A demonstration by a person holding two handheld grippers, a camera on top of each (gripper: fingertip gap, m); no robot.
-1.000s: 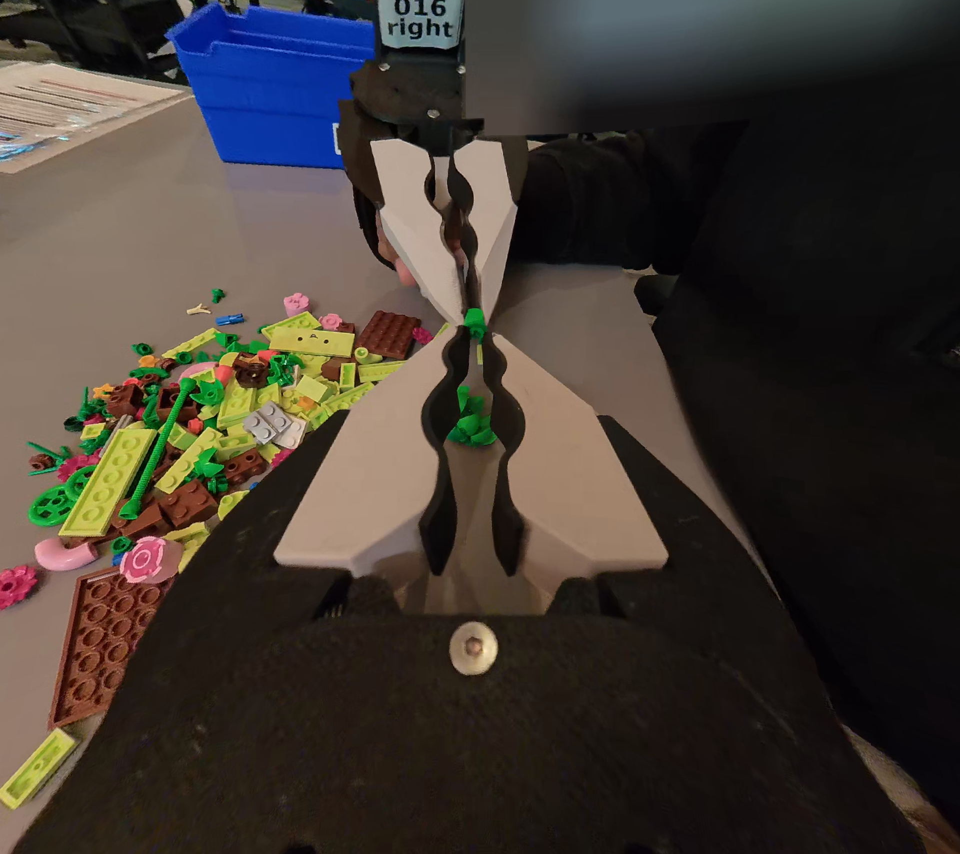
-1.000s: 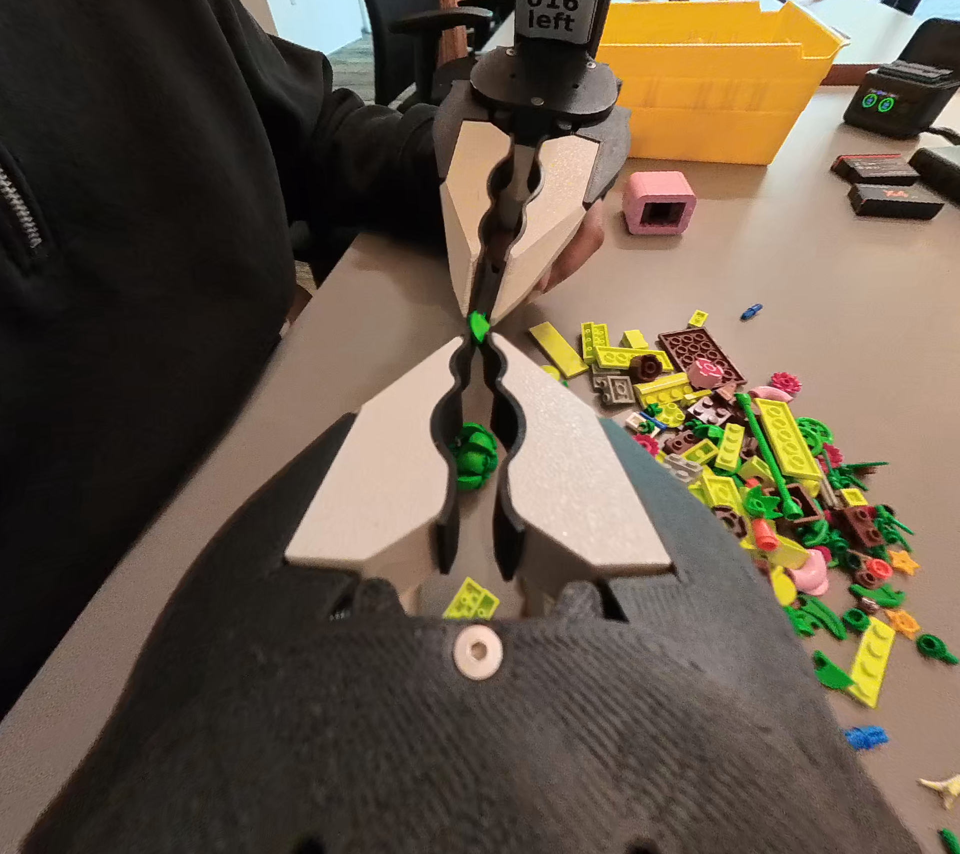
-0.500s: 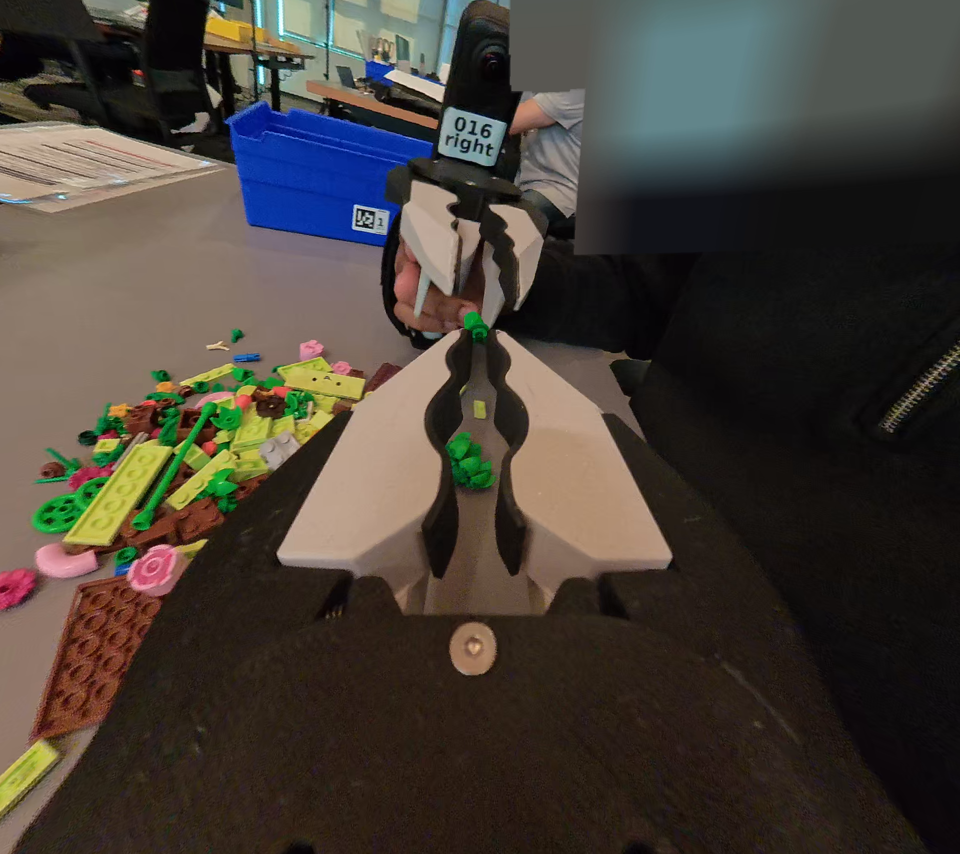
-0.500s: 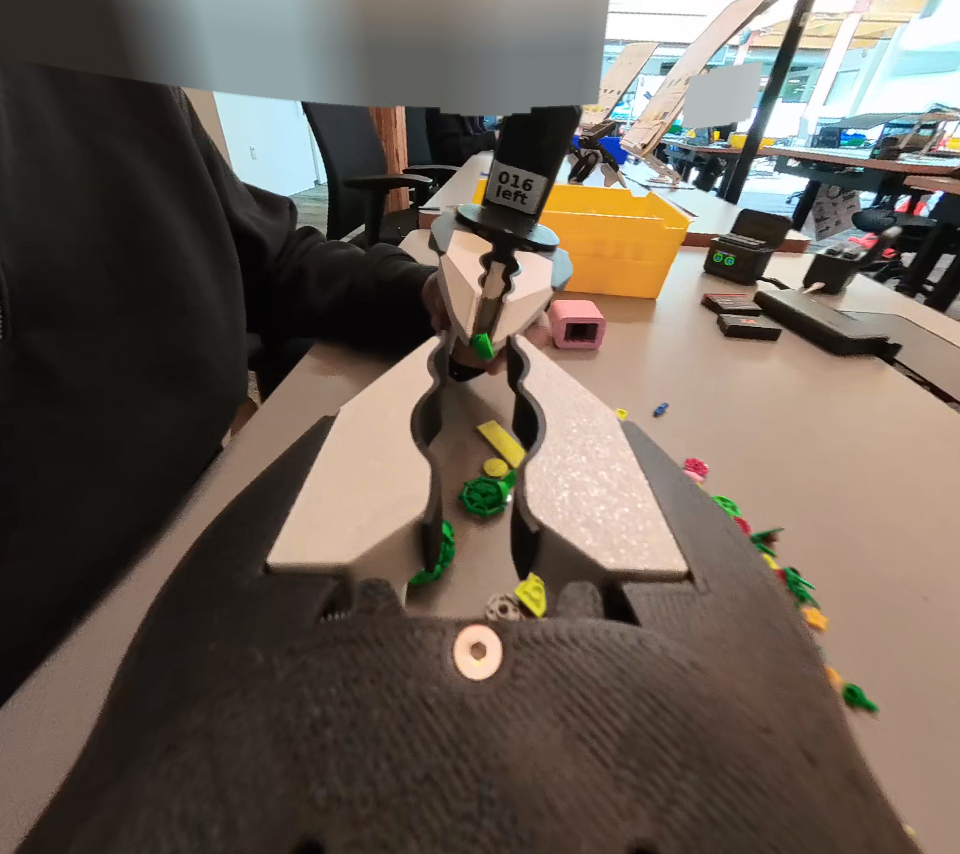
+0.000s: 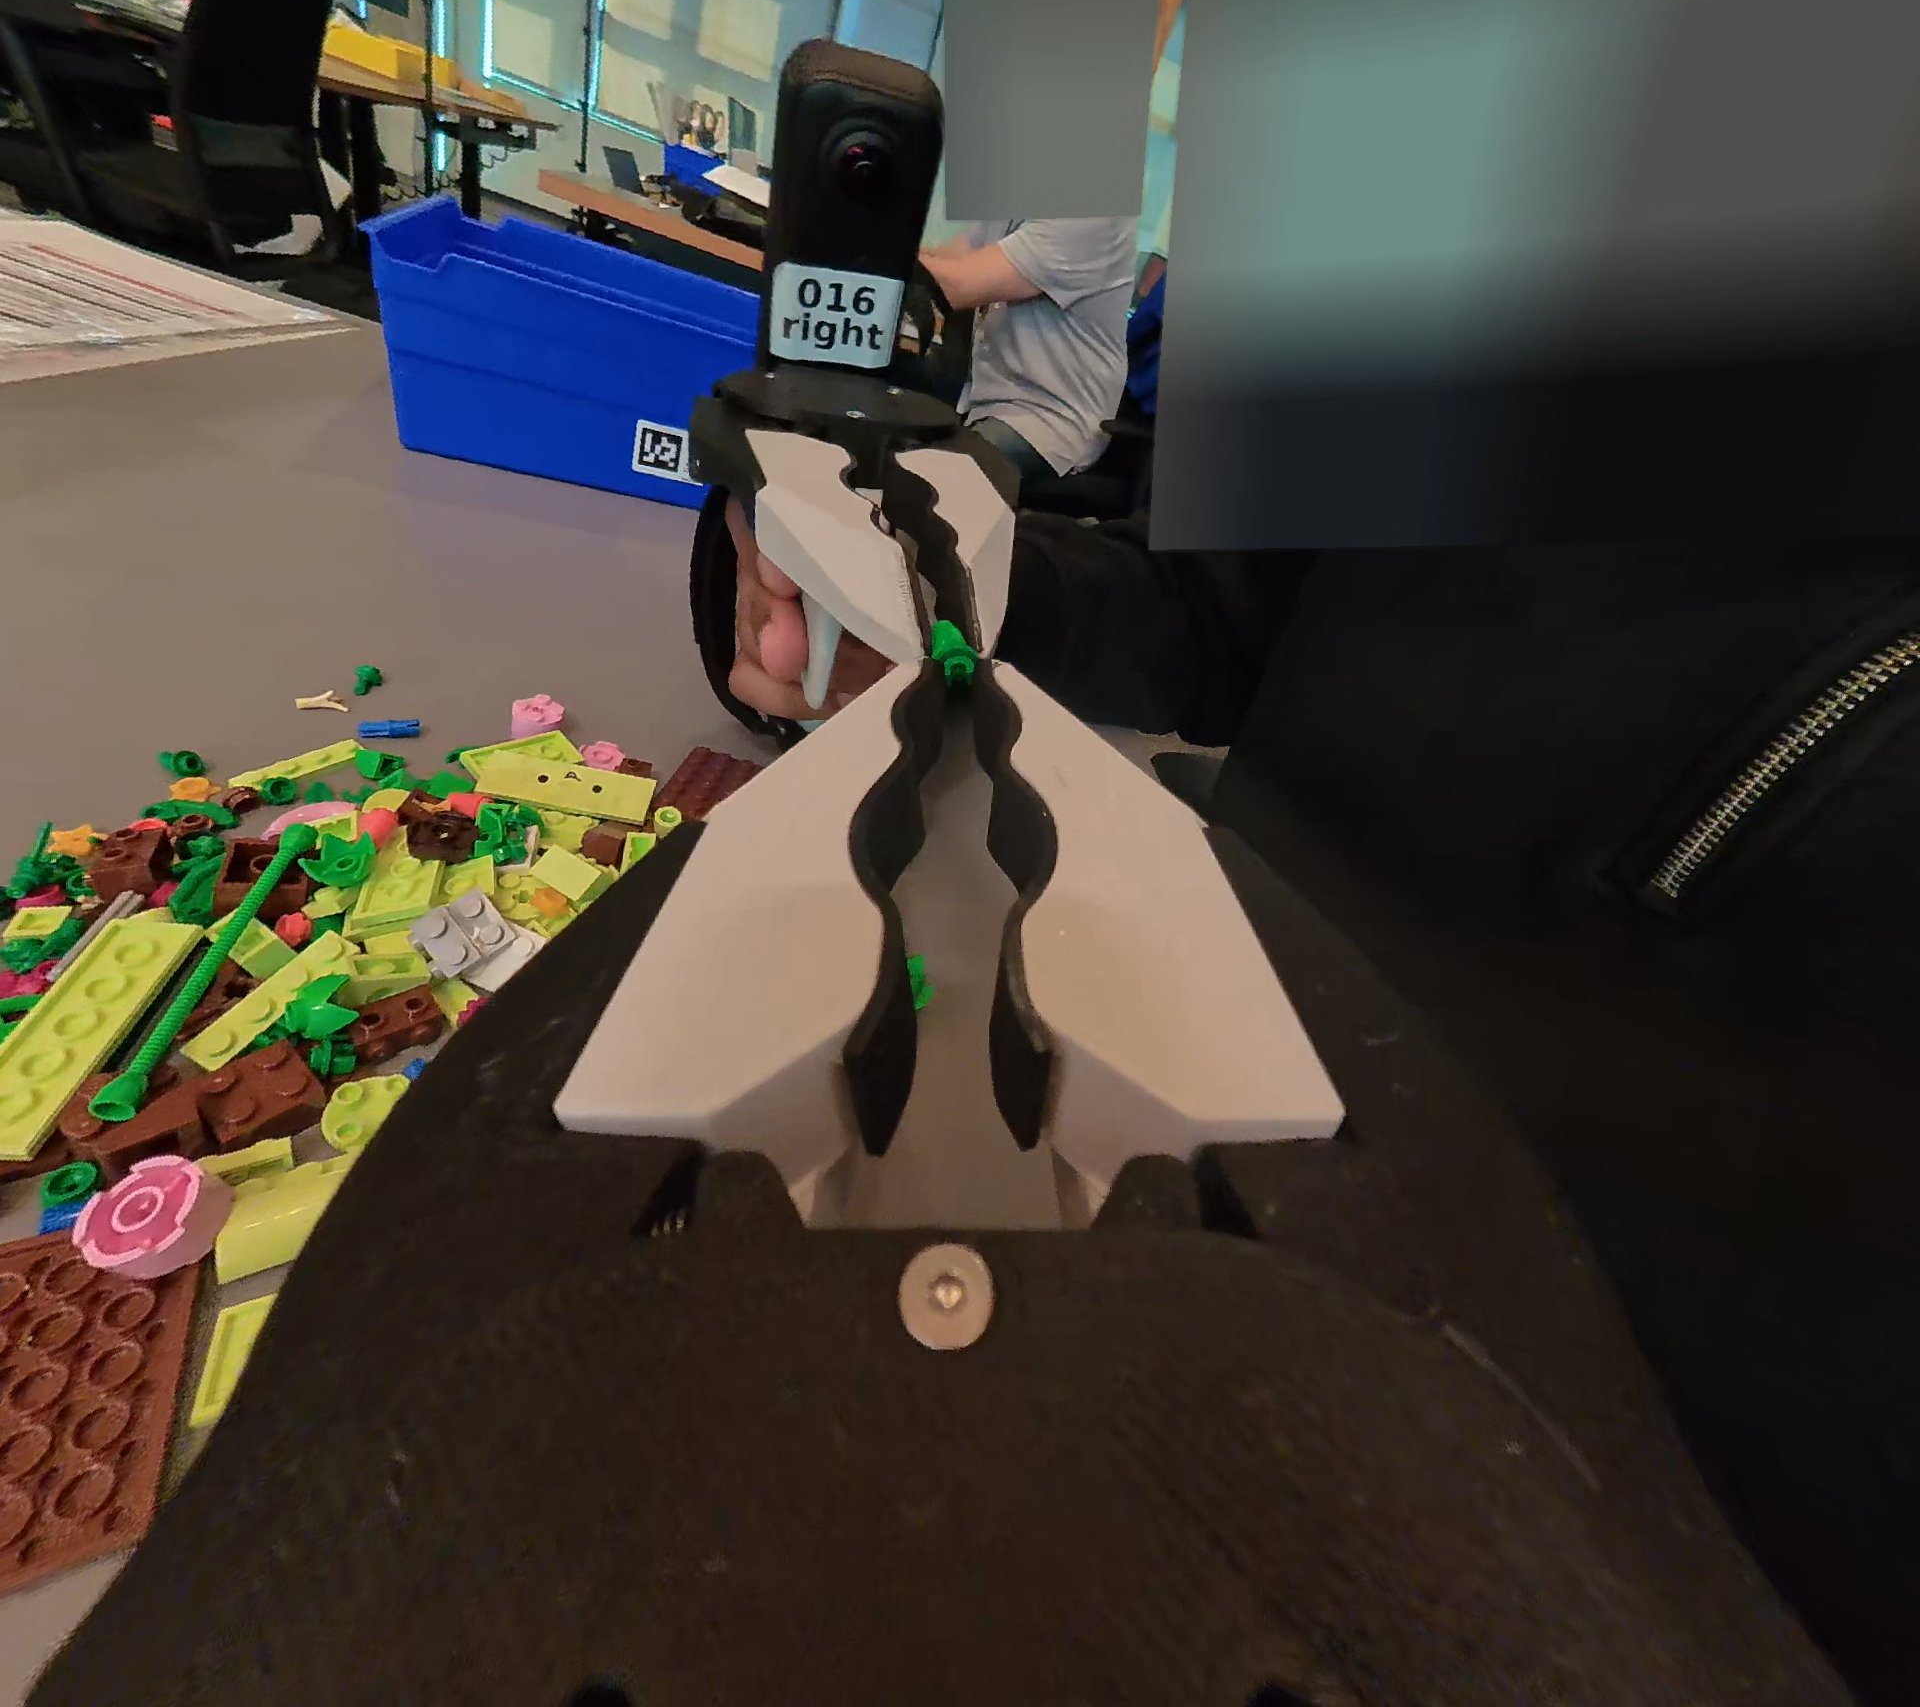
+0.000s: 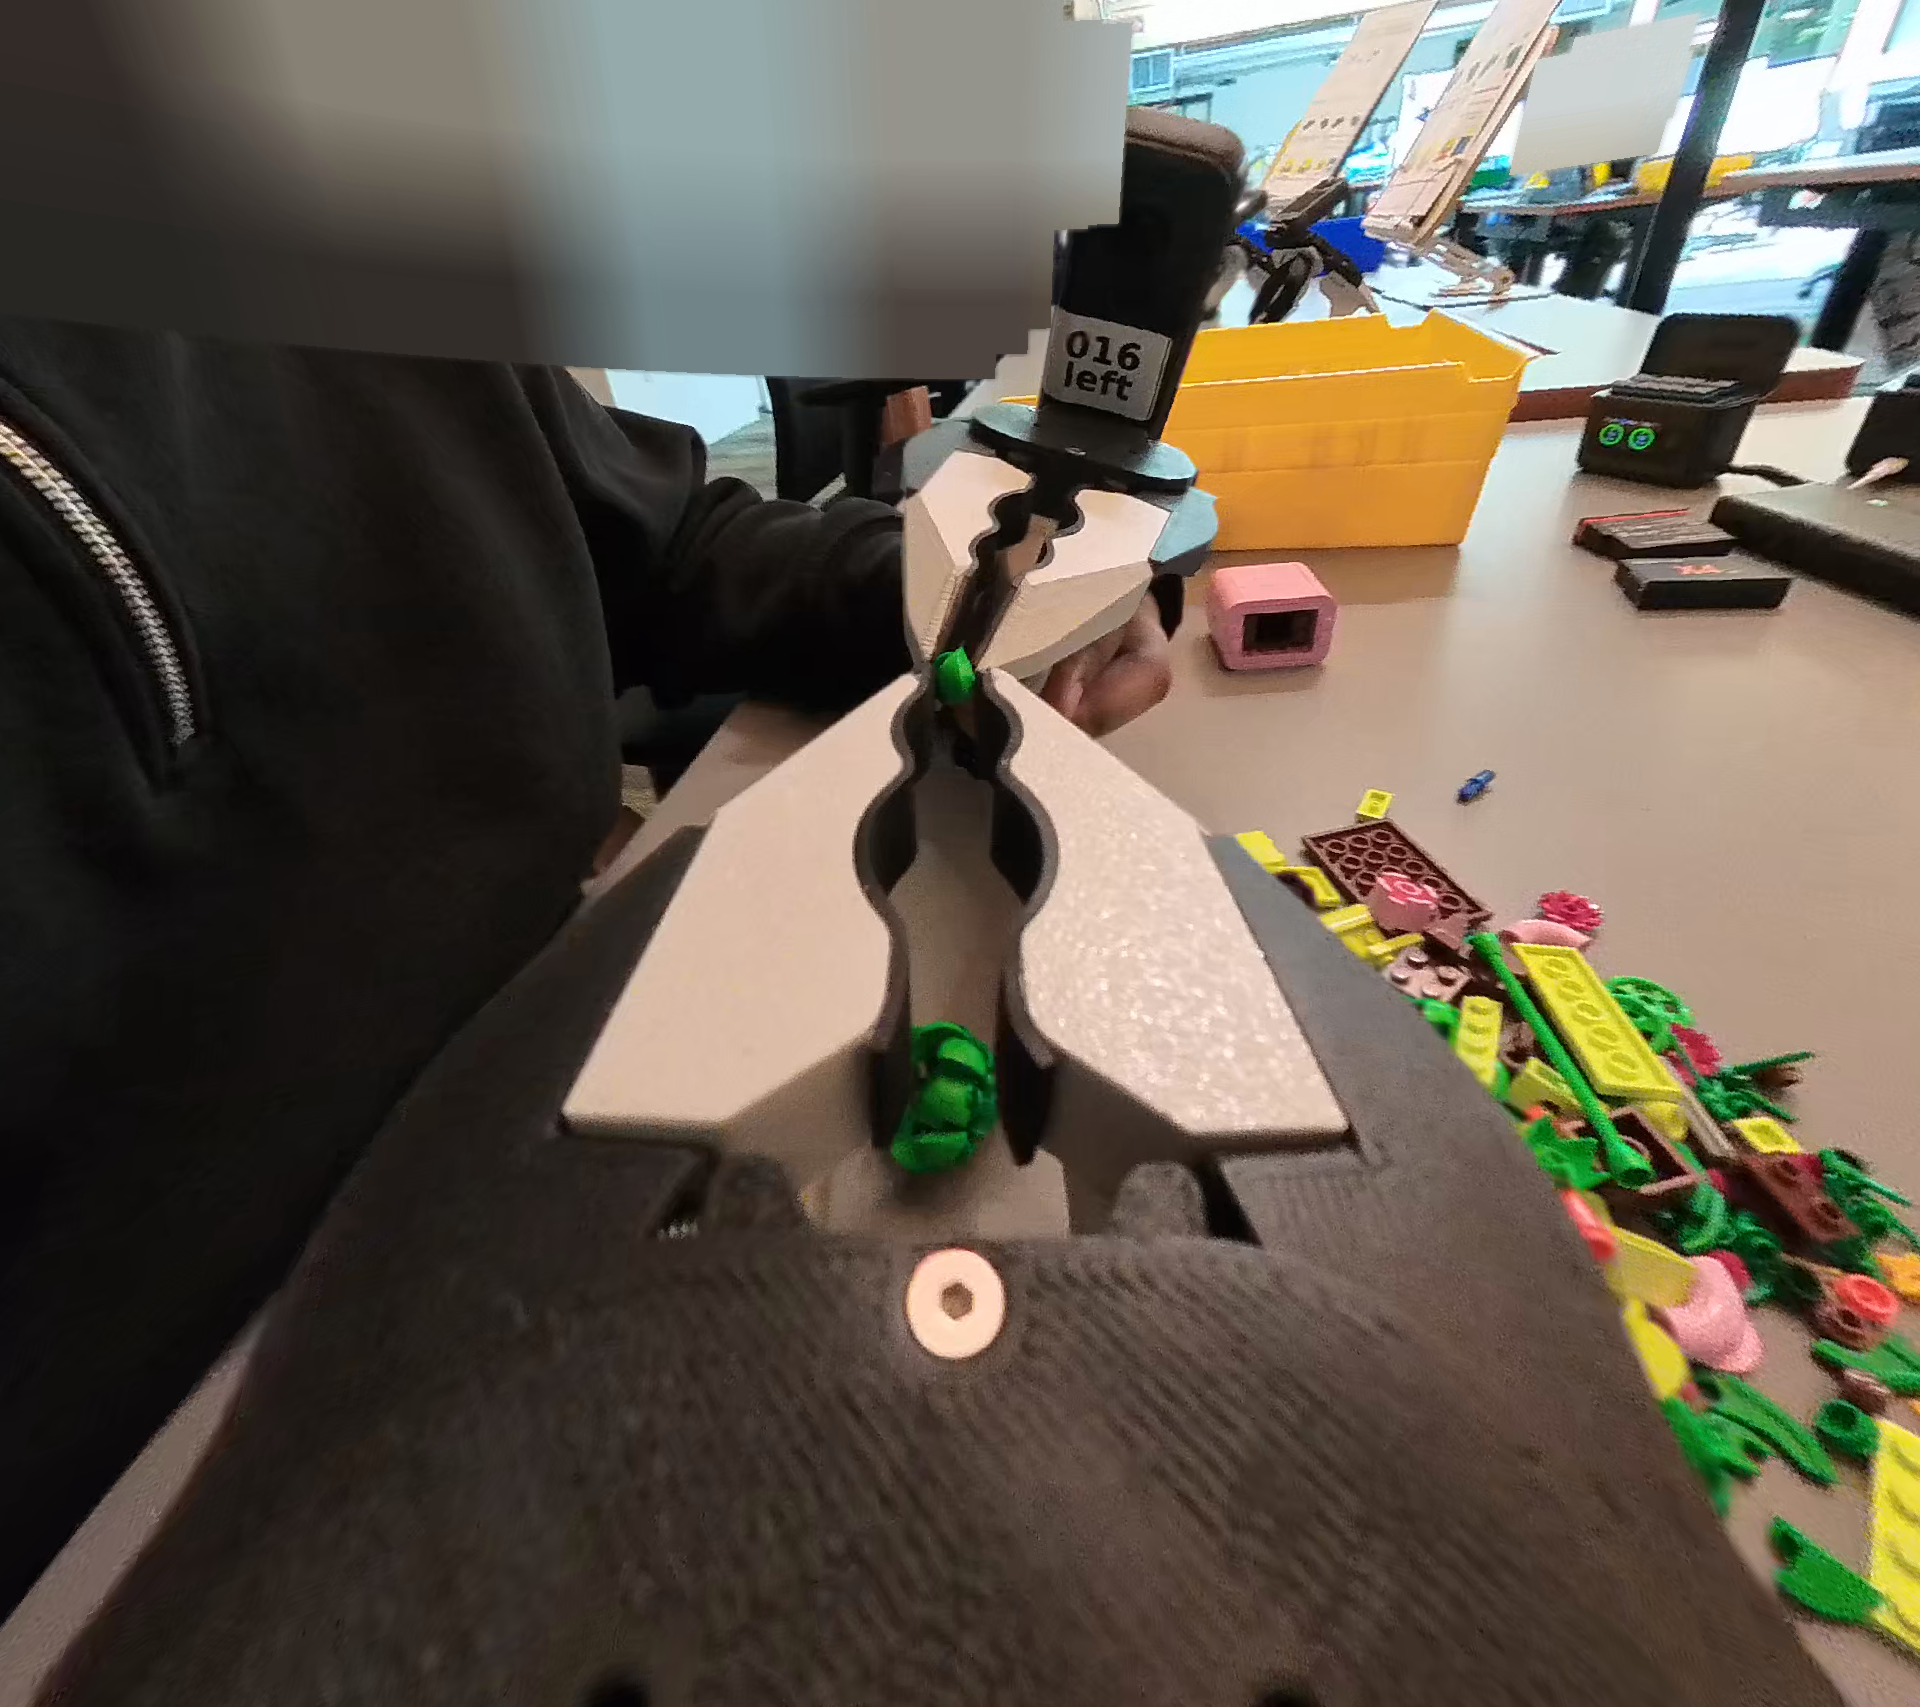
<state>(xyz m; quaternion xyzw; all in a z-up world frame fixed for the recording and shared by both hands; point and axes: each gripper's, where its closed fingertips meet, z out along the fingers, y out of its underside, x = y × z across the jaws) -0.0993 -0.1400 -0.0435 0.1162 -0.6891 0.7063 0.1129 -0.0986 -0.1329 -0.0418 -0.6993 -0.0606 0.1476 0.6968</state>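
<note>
A: Green toy piece (image 5: 951, 649), where was it?

B: It sat up in the air, right between the two grippers. The left gripper (image 5: 948, 670) pinched it at its tips. The right gripper (image 6: 940, 693) met it from the other side, tip to tip.

A: Was the right gripper pinching it too?

B: Its tips were pressed close together at the little green piece, and they seemed to be on it. The left gripper's fingers (image 5: 748, 909) were closed tight on it for sure.

A: What was under them?

B: A gray table (image 5: 312, 535). A big pile of toy bricks (image 5: 270, 919) lay on it, beside the left gripper. They were lime, brown, pink and green. A long green stem (image 5: 197, 971) lay across the pile. A brown studded plate (image 5: 73, 1408) lay near the bottom edge, with a pink flower piece (image 5: 151, 1216) touching its corner.

A: Anything else?

B: A round green leafy piece (image 6: 940, 1096) lay on the table, seen in the gap between the right gripper's fingers. A blue bin (image 5: 551, 369) stood far back on the table. In the other view a yellow bin (image 6: 1340, 442) stood far back, and a pink cube with a hole (image 6: 1268, 613) sat in front of it. A person in a black jacket (image 6: 312, 722) held both grippers.
</note>
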